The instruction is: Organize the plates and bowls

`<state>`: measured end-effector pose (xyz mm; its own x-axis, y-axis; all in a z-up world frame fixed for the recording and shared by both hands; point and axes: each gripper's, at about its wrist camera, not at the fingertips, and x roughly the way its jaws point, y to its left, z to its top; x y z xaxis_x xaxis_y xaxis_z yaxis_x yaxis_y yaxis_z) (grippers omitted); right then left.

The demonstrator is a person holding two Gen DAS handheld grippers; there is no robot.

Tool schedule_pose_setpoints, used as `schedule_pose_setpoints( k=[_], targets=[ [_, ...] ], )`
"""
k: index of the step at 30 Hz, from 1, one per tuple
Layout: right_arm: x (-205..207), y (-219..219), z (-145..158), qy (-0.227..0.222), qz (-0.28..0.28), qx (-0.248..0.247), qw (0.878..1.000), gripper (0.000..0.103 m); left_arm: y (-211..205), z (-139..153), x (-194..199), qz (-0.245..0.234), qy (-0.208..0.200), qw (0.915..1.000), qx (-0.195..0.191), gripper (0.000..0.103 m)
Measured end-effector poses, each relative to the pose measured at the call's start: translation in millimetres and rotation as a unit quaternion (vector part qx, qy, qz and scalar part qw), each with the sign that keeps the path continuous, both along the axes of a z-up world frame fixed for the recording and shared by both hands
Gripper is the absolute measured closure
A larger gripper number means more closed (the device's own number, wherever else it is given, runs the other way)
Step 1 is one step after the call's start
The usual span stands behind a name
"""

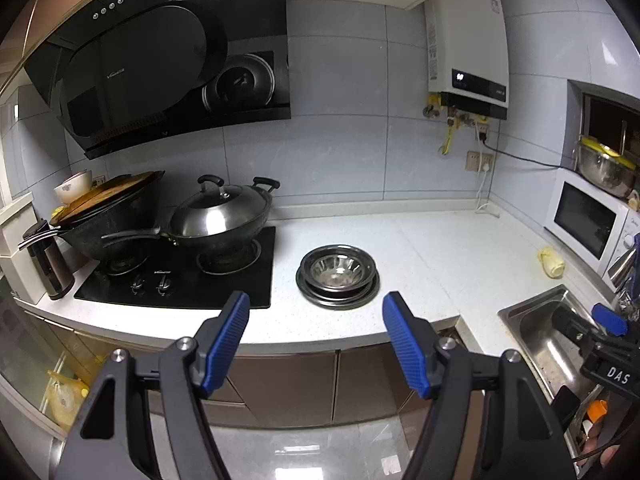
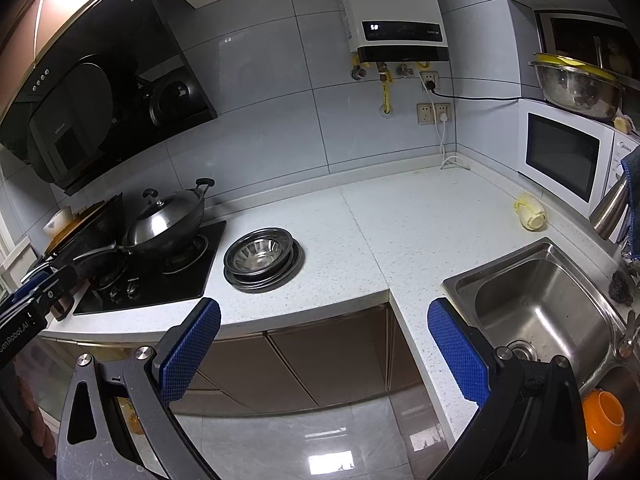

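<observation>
A stack of steel plates with a steel bowl on top [image 1: 338, 274] sits on the white counter right of the stove; it also shows in the right wrist view [image 2: 262, 258]. My left gripper [image 1: 316, 310] is open and empty, held off the counter's front edge, short of the stack. My right gripper [image 2: 324, 318] is open and empty, also off the counter's front edge, to the right of the stack. The right gripper shows at the right edge of the left wrist view [image 1: 610, 320].
A black stove [image 1: 180, 268] carries a lidded wok [image 1: 224, 210] and a second pan. A steel sink [image 2: 540, 308] is at the right. A microwave [image 2: 564, 156] with a large steel bowl [image 2: 576, 84] on it stands in the corner. A yellow cup [image 2: 530, 212] lies on the counter.
</observation>
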<state>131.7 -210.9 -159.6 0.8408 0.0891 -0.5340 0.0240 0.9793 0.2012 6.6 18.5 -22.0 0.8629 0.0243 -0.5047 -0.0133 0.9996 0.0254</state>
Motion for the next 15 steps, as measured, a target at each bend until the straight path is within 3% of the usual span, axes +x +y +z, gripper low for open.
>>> schedule_pose_setpoints(
  k=[15],
  targets=[
    [-1.4,-6.5,-1.1,0.005,-0.006,0.000,1.000,0.001,-1.4,2.1,-1.3,-0.010,-0.002,0.9999,0.002,0.035]
  ],
)
